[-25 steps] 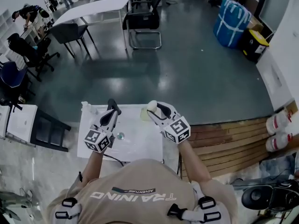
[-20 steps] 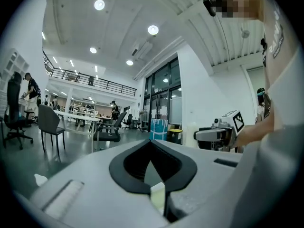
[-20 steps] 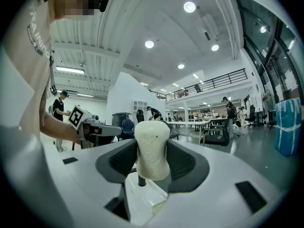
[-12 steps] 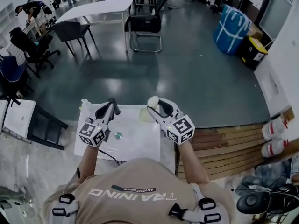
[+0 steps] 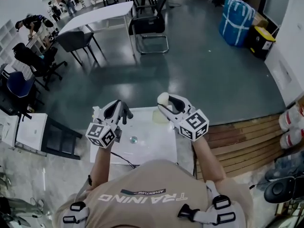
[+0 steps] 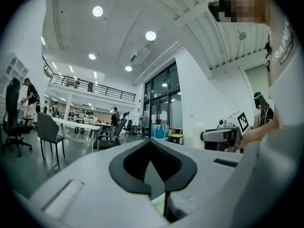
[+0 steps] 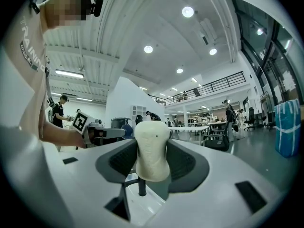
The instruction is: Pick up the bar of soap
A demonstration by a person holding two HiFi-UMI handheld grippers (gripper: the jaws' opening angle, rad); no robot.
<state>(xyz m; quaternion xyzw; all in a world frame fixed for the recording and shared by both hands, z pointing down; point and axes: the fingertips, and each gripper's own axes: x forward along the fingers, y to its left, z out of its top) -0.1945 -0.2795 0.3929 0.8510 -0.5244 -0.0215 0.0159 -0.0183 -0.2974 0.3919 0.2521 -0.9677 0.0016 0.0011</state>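
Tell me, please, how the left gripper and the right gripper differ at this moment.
The left gripper is empty; the right gripper holds a cream-white bar of soap. The left gripper's jaws are together; the right gripper's jaws stand apart, pressed on the bar's sides. Both are white and hang above the small white table.

The table [image 5: 147,148] stands just before the person, at 12 o'clock. The left gripper [image 5: 122,109] hangs over its 11 o'clock corner. The right gripper [image 5: 167,103] hangs over its 1 o'clock corner, with the soap [image 5: 163,97] between its jaws. Planks [image 5: 237,137] lie just beside the table at 3 o'clock. Well apart are a long table [image 5: 102,11] at 11 o'clock, a chair [image 5: 149,23] at 12 and a bale [image 5: 236,13] at 2. A bin [image 5: 261,41] sits at the bale's 4 o'clock.
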